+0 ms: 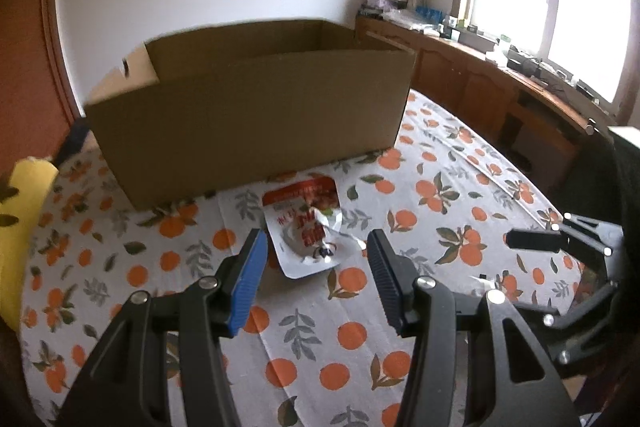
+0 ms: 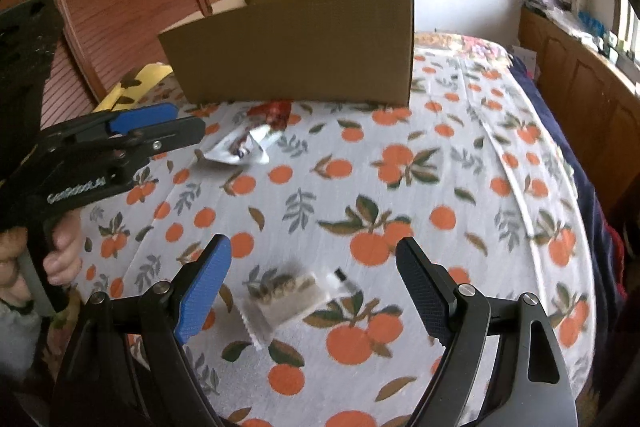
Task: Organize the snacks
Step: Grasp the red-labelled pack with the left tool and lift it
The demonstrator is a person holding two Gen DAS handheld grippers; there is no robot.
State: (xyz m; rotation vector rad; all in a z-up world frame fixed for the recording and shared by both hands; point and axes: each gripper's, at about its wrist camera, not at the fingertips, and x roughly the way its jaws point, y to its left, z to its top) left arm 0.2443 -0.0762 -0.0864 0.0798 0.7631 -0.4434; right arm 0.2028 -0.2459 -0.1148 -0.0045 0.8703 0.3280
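My right tool point(image 2: 314, 297) stands wide and empty above a clear packet of brown snacks point(image 2: 286, 297) on the orange-print surface point(image 2: 440, 187). My left tool point(image 1: 316, 259), partly spread and empty, frames a crumpled red-and-white pouch point(image 1: 308, 227) lying just before the open cardboard box point(image 1: 248, 111). A yellow cloth point(image 1: 24, 227) sits left.

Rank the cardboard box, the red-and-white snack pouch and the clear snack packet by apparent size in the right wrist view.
1. Cardboard box, clearly largest.
2 and 3. Clear snack packet and red-and-white snack pouch look similar; the packet lies nearer the camera, so their order is unsure.
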